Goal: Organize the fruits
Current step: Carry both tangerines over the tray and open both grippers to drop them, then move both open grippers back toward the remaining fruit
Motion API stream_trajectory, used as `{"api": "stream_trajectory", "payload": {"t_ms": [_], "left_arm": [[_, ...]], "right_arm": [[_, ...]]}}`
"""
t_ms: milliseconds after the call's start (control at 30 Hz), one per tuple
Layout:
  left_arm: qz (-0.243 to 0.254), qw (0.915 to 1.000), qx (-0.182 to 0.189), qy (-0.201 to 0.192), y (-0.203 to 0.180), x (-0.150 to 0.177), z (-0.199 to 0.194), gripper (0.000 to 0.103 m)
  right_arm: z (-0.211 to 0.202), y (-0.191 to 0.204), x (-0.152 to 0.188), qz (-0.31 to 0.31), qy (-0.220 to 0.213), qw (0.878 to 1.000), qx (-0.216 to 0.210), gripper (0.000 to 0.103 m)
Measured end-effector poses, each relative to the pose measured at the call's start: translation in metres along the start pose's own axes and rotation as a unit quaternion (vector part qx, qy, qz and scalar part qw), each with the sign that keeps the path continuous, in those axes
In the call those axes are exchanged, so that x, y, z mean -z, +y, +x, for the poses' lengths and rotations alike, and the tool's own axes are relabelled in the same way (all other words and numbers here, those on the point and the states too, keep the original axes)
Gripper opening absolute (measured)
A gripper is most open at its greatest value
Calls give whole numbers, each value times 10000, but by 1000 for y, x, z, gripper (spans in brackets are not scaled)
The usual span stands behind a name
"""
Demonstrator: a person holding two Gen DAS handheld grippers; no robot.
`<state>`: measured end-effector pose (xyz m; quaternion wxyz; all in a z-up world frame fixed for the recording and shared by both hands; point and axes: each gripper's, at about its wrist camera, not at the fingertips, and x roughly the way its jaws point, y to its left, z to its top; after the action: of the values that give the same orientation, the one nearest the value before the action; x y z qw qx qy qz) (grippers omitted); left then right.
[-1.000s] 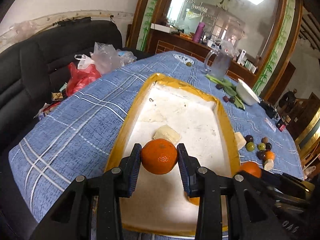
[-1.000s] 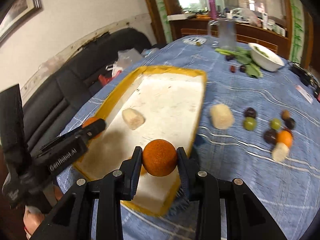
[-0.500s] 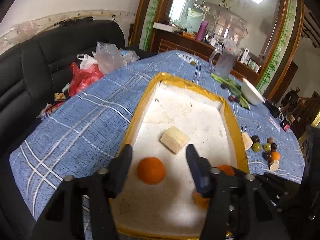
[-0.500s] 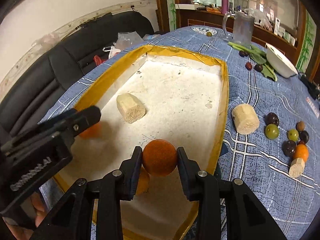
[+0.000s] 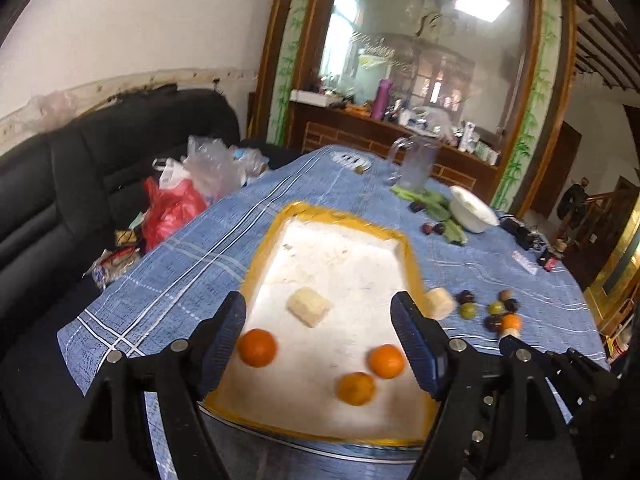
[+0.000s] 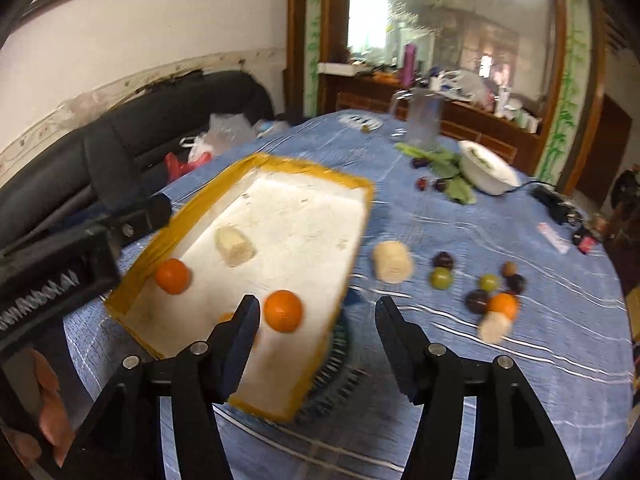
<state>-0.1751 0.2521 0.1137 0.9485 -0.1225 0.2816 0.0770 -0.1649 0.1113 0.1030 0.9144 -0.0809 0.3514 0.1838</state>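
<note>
Left view shows three oranges in the tray [image 5: 256, 264]; right view shows two clearly, a third mostly hidden. Left claw [image 5: 318, 336] spread wide, empty; one orange [image 5: 257, 347] just beside its left finger. Right claw [image 6: 318, 330] spread wide, empty; another orange [image 6: 283, 311] just beside its left finger. Loose fruits [image 6: 476, 288] lie on the bench [image 6: 520, 360].

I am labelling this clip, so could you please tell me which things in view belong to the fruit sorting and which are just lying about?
Part of the job:
- tray with three oranges and a pale chunk
- loose fruit on the cloth: small orange, green ones, dark ones
- left gripper, right gripper, both open

Just lying about:
- white bowl
- glass jug
- red bag
- sofa
</note>
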Motion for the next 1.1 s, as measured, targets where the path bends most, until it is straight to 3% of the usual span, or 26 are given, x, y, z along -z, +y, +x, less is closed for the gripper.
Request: {"api": "stream_trajectory", "payload": {"t_ms": [200, 400, 533, 633, 733, 833, 933, 1100], "left_arm": [[360, 9975, 506, -330, -44, -8, -43, 80], [740, 9893, 1123, -564, -95, -28, -85, 81], [1229, 9823, 906, -1086, -125, -44, -116, 92], [1409, 9793, 827, -1196, -138, -47, -118, 95], [1535, 9799, 732, -1045, -147, -39, -99, 96], [1557, 9837, 629, -640, -149, -29, -64, 96], [1591, 9864, 308, -264, -150, -18, -25, 96], [1741, 9847, -93, 30, -151, -6, 13, 96]], "right_arm": [[-41, -53, 5, 496, -217, 9981, 307, 64], [-121, -135, -11, 922, -788, 9874, 1017, 64], [-168, -186, -35, 1077, -1124, 9749, 1594, 73], [-187, -216, -45, 1217, -1325, 9652, 1900, 83], [-171, -229, -41, 1349, -1258, 9652, 1854, 83], [-128, -234, -29, 1569, -895, 9728, 1452, 83], [-86, -234, -20, 1617, -510, 9786, 1166, 83], [-29, -223, -10, 1634, -21, 9837, 749, 83]]}}
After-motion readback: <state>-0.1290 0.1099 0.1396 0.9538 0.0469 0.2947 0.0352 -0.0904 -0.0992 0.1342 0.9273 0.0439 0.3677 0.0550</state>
